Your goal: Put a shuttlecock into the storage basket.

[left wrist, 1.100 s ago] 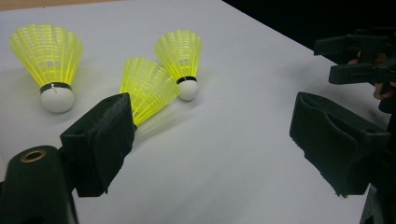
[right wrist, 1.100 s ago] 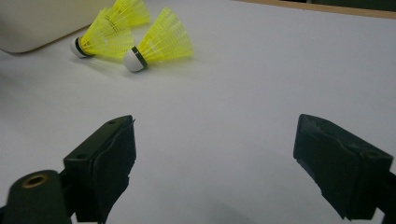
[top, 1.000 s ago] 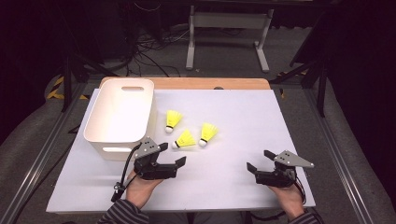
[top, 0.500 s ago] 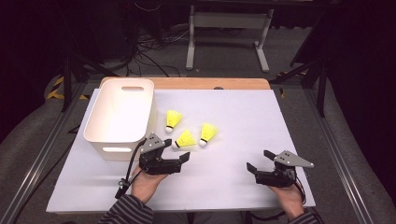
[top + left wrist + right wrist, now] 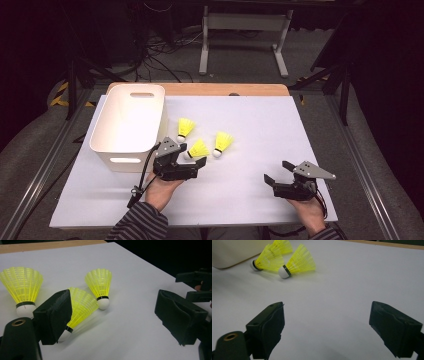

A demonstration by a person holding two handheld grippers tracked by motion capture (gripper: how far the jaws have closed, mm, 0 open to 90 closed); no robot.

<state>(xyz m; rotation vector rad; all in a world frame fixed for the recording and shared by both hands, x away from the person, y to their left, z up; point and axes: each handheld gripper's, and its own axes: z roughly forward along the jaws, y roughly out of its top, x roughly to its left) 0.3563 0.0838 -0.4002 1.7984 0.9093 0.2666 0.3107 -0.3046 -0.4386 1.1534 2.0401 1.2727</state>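
White tabletop (image 5: 250, 125) under dim studio clutter: my left gripper (image 5: 192, 161), jaws spread wide, has crept forward since a second ago and now brackets the nearest shuttlecock (image 5: 196, 149), which lies tilted, cork toward me, skirt pointing away. My right gripper (image 5: 277, 176), jaws also apart and empty, stays parked well off. Two more shuttlecocks (image 5: 222, 143) lie beyond, beside the white bin (image 5: 131, 120).

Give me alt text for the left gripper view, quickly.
The left tool, jaws wide open, reaches over a white table toward three yellow shuttlecocks; the nearest shuttlecock lies partly behind its left jaw. The right tool shows at the right edge.
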